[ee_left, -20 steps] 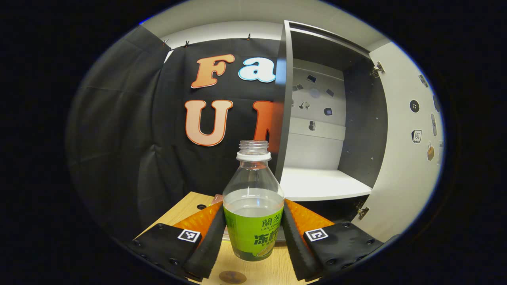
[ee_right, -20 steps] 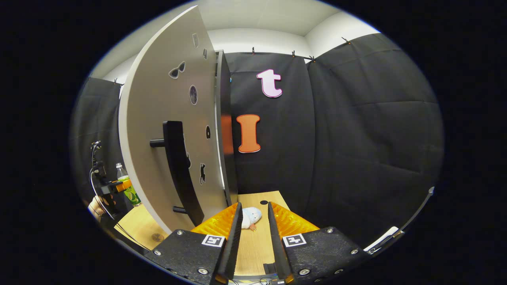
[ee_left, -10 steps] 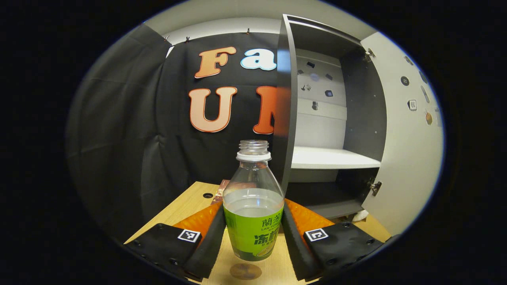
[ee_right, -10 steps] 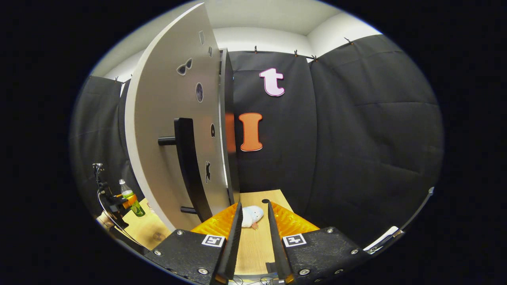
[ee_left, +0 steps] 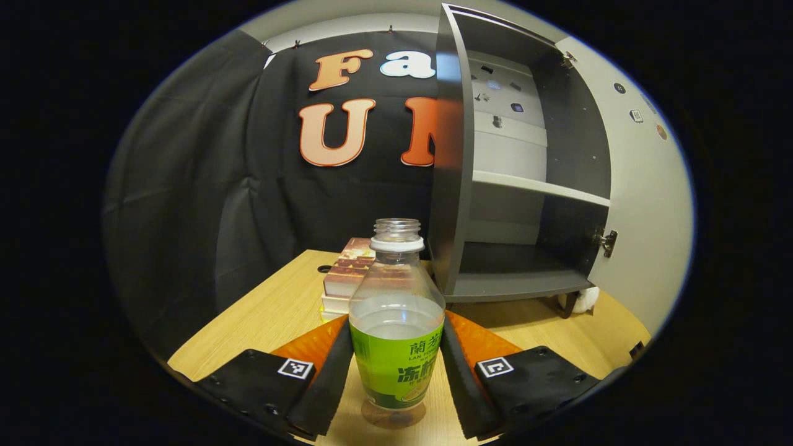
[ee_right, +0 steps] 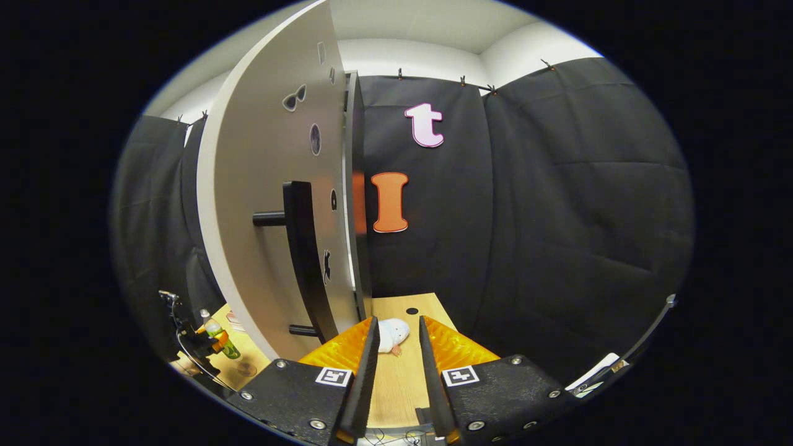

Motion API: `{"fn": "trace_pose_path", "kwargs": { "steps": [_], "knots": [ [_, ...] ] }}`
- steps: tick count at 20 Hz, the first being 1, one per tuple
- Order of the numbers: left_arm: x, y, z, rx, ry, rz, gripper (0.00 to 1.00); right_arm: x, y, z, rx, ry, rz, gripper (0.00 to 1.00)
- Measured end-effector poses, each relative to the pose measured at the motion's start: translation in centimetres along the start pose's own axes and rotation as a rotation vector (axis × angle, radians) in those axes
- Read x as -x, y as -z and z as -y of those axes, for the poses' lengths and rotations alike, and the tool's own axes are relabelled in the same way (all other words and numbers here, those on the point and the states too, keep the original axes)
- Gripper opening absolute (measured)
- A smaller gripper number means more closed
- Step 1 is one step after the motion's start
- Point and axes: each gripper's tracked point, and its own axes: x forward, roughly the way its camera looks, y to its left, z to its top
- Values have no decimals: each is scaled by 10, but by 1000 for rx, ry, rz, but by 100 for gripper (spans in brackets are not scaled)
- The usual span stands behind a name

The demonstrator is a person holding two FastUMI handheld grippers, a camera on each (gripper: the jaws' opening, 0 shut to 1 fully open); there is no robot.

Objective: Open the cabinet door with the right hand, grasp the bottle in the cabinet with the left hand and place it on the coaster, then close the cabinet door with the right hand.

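Bottle (ee_left: 396,334), clear plastic, clamped between ribbed black fingers (ee_left: 328,371).

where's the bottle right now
In the left gripper view, the bottle sits clamped in the left gripper, just above the coaster, left of the open cabinet.

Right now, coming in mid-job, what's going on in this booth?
The left gripper is shut on the clear green-labelled bottle, with no cap on it, holding it low above the round brown coaster on the wooden table. The grey cabinet stands open with bare shelves. The right gripper is open and holds nothing, beside the white cabinet door near its black handle. The bottle is not yet released, and the door is not yet closed.
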Motion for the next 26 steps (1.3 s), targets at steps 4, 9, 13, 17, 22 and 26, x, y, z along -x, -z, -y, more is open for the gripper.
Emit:
{"fn": "trace_pose_path", "kwargs": {
  "steps": [4,9,13,17,22,26],
  "knots": [
    [-6,32,-7,28,-12,-23,81,0,0,-1,-1,3,-5,40],
    [-11,49,-11,7,-21,-21,81,-2,-3,-7,-44,-1,-1,40],
    [-10,54,-9,-33,-19,-11,81,0,-3,-5,-43,16,-1,42],
    [-2,55,-5,-43,-23,-5,81,-3,-8,-3,-19,23,25,45],
    [11,59,-3,-47,-15,-19,83,-3,-10,4,38,56,51,48],
    [17,60,-6,-31,-14,-31,84,0,-11,2,85,32,63,48]
  ]
}}
